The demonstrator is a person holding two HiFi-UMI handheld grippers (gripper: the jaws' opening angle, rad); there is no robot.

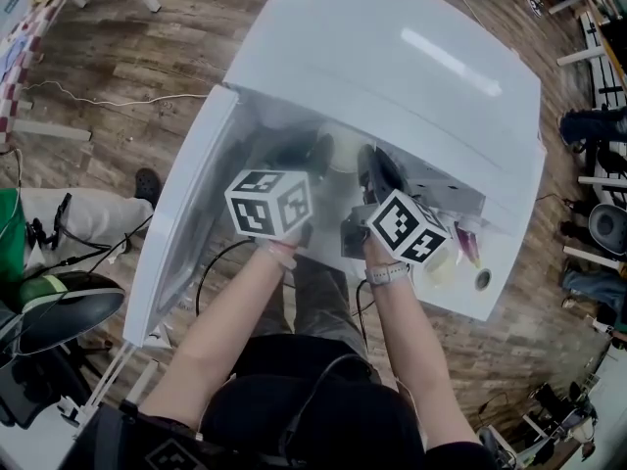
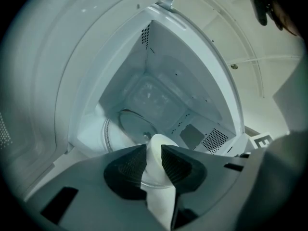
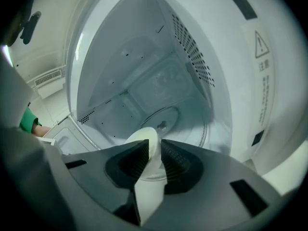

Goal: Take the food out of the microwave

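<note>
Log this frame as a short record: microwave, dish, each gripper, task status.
microwave: white, door swung open
glass turntable: inside the cavity
white dish: at the cavity mouth, held from both sides
left gripper: jaws closed on the dish's rim
right gripper: jaws closed on the dish's rim
food: dish contents not visible
status: dish gripped, not yet out

Left tool (image 2: 154, 165) and right tool (image 3: 154, 160): dark grey moulded bodies, black ribbed pads (image 2: 134, 167). Each carries a white cube with black square markers: left cube (image 1: 269, 204), right cube (image 1: 409, 227). Black cable (image 1: 211, 264) runs from the left unit. Person wears black top (image 1: 294, 414), grey trousers (image 1: 323, 297) and pale wristband (image 1: 388, 274).
</note>
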